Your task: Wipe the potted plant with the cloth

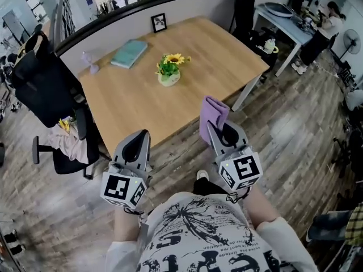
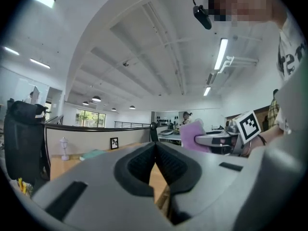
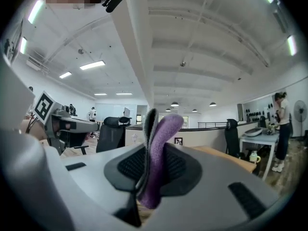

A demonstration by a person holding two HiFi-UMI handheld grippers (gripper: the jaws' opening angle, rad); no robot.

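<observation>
The potted plant (image 1: 169, 68), a sunflower in a small pale pot, stands near the middle of the wooden table (image 1: 187, 95). My right gripper (image 1: 215, 127) is shut on a folded purple cloth (image 1: 212, 117) that sticks up beyond its tips (image 3: 161, 143); it hangs at the table's near edge, short of the plant. My left gripper (image 1: 140, 137) is shut with nothing in it, also just off the near edge. In the left gripper view its jaws meet in a closed line (image 2: 155, 146), and the cloth (image 2: 192, 134) shows to the right.
On the table's far side lie a teal book (image 1: 129, 53), a small framed picture (image 1: 159, 22) and a small pale lamp (image 1: 89, 63). A black office chair (image 1: 48, 92) with a bag stands left of the table. A white desk (image 1: 286, 24) with a person sits at the far right.
</observation>
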